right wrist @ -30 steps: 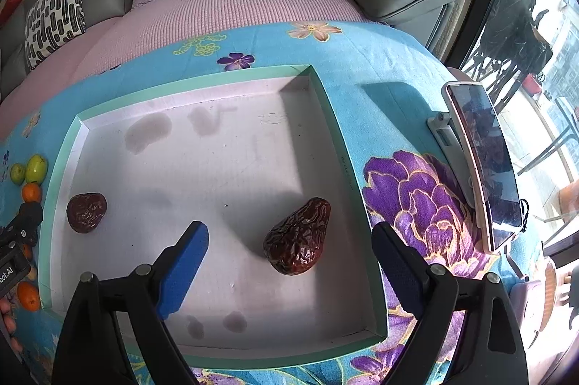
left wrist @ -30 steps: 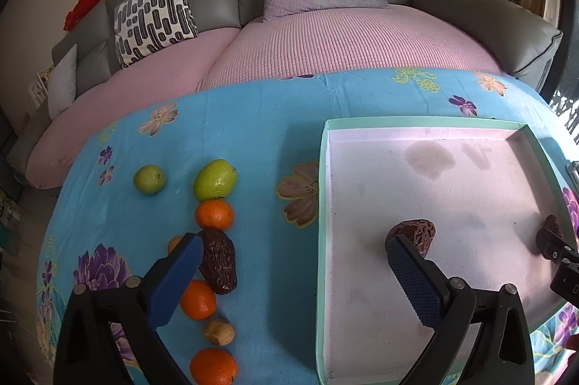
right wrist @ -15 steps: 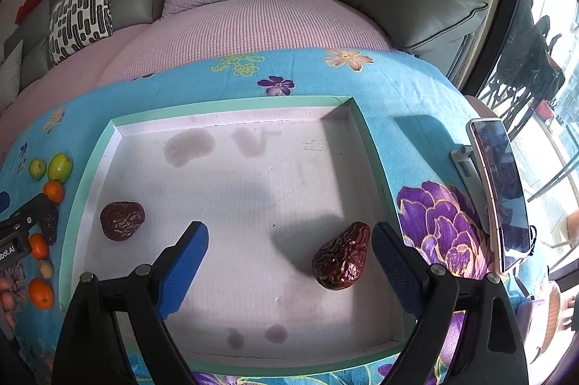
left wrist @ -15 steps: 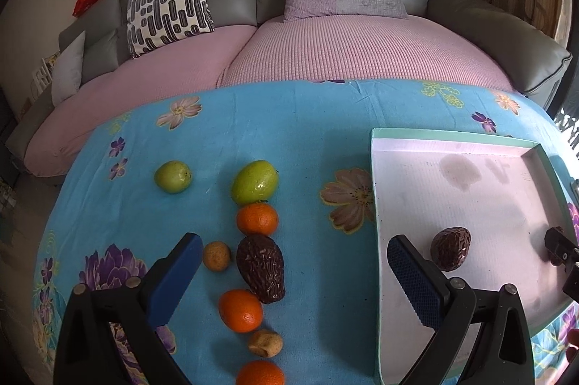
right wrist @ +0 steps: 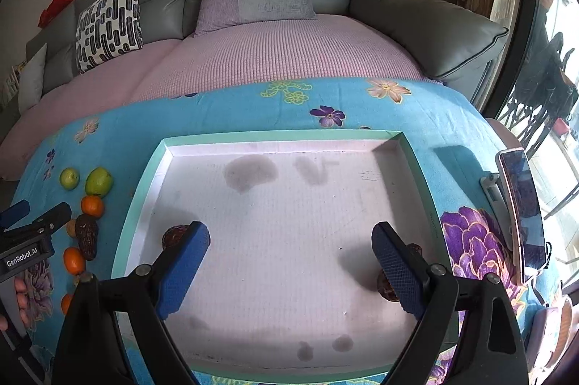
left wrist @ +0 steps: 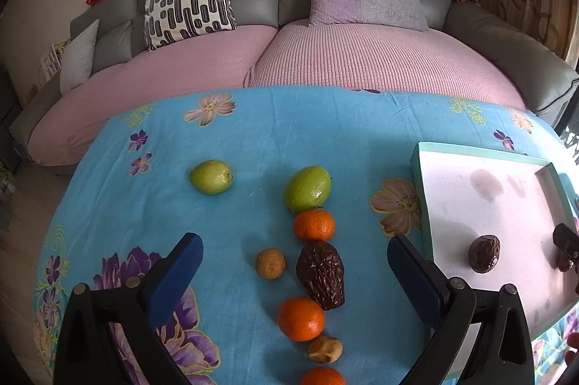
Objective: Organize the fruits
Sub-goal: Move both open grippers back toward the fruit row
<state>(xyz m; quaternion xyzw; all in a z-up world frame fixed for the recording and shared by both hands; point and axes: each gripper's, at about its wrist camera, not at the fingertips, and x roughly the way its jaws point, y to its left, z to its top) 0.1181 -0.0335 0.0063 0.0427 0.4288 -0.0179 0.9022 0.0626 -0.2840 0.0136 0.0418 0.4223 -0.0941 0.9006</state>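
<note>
A: Two wrinkled dark-brown dates were recorded in the mint-rimmed white tray (right wrist: 144, 189), the near-left date (left wrist: 484, 253) and the near-right date (right wrist: 389, 283), well apart.

B: Risk noted: the wide-open left gripper (left wrist: 295, 280) could nudge the small tan fruit (left wrist: 270, 263) or the adjacent oranges while the loose wrinkled date (left wrist: 321, 274) was being closed on. The right gripper (right wrist: 291, 271) was also wide and empty.

Pretty bright daylight coming in from the window (right wrist: 542, 59) on the right, which is blown out. Shadows on the tray (right wrist: 289, 204) are soft. Heavy fisheye bend with black corners, but focus is decent throughout.
</note>
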